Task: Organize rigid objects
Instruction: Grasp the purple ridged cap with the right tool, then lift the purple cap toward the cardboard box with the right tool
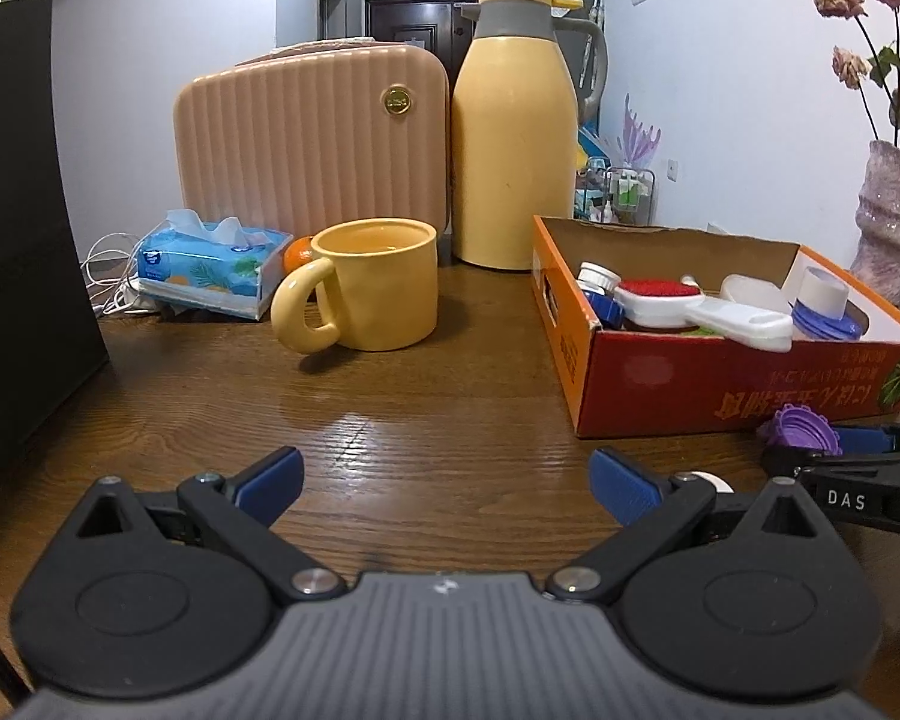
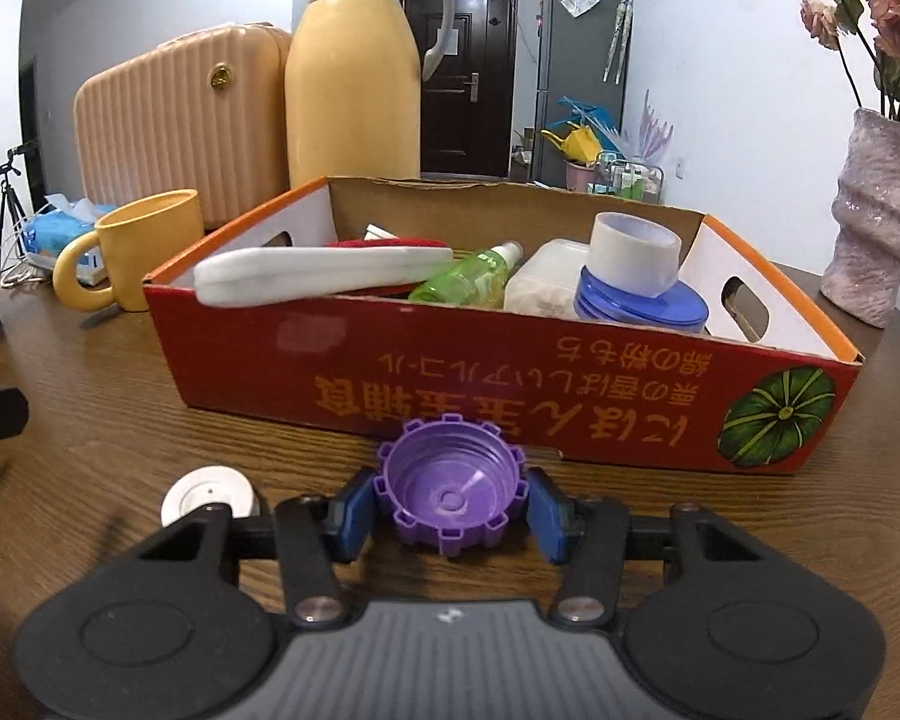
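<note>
Our right gripper (image 2: 450, 501) has its jaws clamped on the purple notched plastic cap (image 2: 450, 495), open side up, low over the wooden counter (image 2: 120, 408). The red-and-orange cardboard box (image 2: 510, 372) of collected items lies straight ahead, just beyond the cap. Our left gripper (image 1: 447, 480) hangs spread and empty, farther from the box.

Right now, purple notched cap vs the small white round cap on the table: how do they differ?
Colour: the purple notched plastic cap is purple; the small white round cap is white. Edge: the purple one has square notches around its rim; the white one's looks smooth. State: the purple cap sits between the right claw pads, hollow side up; the white cap lies free beside that claw. Both are outside the red cardboard box.
</note>
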Demonstrator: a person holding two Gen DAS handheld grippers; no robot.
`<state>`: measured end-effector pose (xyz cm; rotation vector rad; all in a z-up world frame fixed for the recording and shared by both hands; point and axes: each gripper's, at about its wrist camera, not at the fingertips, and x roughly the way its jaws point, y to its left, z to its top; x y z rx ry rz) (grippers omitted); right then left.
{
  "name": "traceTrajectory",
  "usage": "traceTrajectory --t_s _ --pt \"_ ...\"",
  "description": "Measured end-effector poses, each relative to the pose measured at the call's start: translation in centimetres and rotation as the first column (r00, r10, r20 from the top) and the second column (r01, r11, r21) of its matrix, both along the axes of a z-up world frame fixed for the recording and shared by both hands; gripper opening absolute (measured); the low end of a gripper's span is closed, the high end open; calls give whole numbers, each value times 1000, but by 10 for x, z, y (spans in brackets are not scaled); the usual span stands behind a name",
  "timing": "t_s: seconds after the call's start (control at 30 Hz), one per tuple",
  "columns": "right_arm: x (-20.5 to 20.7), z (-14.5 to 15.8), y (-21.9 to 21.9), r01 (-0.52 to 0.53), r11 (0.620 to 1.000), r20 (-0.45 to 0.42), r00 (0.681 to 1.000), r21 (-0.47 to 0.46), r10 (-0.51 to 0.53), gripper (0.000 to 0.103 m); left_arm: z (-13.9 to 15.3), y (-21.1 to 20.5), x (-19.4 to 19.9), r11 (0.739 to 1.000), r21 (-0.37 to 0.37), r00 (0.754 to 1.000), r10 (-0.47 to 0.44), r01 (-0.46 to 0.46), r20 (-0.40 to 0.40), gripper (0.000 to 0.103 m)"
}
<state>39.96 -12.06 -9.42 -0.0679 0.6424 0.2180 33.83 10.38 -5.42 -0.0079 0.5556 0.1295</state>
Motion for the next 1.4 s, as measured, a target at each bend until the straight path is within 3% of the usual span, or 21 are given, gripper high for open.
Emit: traceTrajectory --t_s 0.97,1.4 --pt "-41 21 -42 2 1000 119 993 25 -5 52 -12 -9 8 1000 14 1000 15 -15 -27 103" --pt "-44 27 -76 34 998 142 989 43 -40 52 -15 -40 10 1000 -18 999 -27 26 -46 103"
